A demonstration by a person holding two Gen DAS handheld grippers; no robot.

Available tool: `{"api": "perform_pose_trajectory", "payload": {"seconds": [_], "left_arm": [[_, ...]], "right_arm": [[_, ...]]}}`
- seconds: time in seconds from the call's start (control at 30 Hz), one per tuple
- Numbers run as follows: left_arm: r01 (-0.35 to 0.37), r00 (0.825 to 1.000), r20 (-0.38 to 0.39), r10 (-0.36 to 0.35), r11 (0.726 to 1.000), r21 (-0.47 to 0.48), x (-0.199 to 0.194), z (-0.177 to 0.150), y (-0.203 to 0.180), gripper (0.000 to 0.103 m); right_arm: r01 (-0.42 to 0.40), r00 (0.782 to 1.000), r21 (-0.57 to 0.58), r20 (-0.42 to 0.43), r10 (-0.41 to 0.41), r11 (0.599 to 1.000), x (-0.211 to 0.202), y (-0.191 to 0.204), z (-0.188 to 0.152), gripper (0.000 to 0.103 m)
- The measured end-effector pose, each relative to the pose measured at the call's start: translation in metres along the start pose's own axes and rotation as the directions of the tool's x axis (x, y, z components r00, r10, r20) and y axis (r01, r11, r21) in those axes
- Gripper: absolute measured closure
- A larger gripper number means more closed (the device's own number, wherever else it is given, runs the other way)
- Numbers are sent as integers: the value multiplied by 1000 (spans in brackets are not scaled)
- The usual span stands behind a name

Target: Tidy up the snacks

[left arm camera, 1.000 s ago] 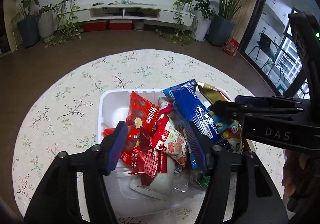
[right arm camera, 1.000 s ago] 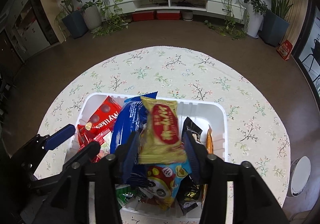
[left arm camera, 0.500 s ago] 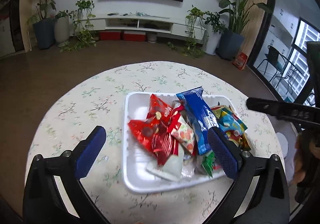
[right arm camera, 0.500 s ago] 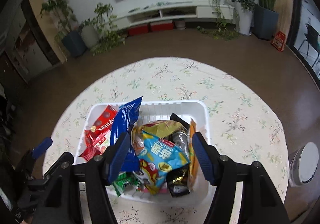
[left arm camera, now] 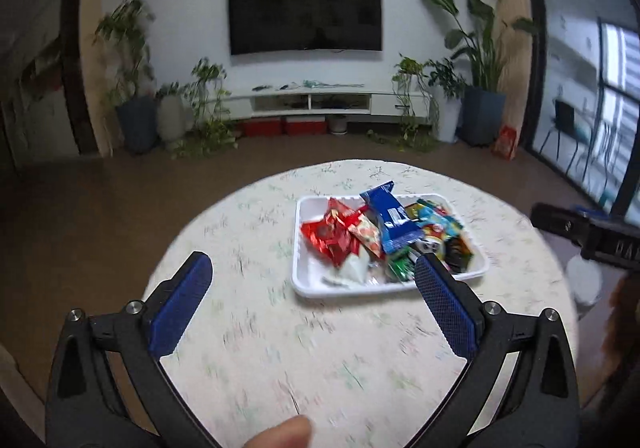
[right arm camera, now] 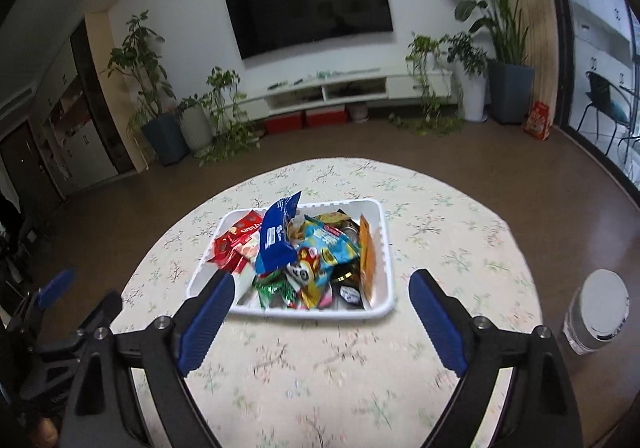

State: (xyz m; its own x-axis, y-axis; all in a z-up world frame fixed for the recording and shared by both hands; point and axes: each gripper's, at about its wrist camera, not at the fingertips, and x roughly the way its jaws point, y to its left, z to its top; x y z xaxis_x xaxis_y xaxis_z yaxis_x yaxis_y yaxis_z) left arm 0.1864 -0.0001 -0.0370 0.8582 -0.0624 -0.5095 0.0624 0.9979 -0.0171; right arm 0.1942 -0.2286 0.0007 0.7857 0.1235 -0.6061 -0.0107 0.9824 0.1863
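White tray (left arm camera: 298, 272) sits on the round table (left arm camera: 320, 368) with floral cloth, toward the far right part of the top, well in from the edge. It's piled with snack packets: a blue packet (left arm camera: 390, 222) propped tilted over the middle, red packets (left arm camera: 330, 234) at the tray's left end, a light blue packet (right arm camera: 330, 244) and an orange packet (right arm camera: 366, 248) toward its right end, a green packet (right arm camera: 274, 288) at the near side. Left gripper (left arm camera: 312, 304) hangs over the near part of the table, jaws spread wide, nothing between the blue pads, tray beyond its right finger. Right gripper (right arm camera: 320, 314) hangs just short of the tray's near edge, jaws just been opening, now wide apart and empty, touching nothing. A fingertip (left arm camera: 286, 434) shows at the bottom of the left view. A clear jar with white lid (right arm camera: 596, 312) stands off the table's right edge; can't tell what it rests on.
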Motion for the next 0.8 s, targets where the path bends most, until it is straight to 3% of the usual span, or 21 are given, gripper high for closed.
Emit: {"api": "perform_pose_trajectory", "payload": {"seconds": [0.07,0.13,0.2,0.4,0.53,0.8], "left_arm": [[19,1000,3,-19,1000,-23,-18,-4,4,0],[-38,999,14,38,999,-15,-36,-7,3,0],[-79,997,-25,78,997,-21,-48,-9,3,0],[-113,992,-56,111,993,-34,-78,-18,0,0],[-77,995,-62,73,996,-48,-99,-24,-4,0],[-68,994,-81,67,997,-20,-118,-26,-14,0]], "right_arm": [[20,999,-1,26,-20,1000,-20,1,-6,11],[26,998,-7,60,-25,1000,-42,3,-13,9],[43,995,-9,95,-42,999,-61,5,-19,6],[73,989,-54,130,-65,996,-98,18,-38,4],[103,988,-49,123,-97,993,-111,22,-45,4],[138,985,-101,115,-127,985,-126,38,-56,4]]}}
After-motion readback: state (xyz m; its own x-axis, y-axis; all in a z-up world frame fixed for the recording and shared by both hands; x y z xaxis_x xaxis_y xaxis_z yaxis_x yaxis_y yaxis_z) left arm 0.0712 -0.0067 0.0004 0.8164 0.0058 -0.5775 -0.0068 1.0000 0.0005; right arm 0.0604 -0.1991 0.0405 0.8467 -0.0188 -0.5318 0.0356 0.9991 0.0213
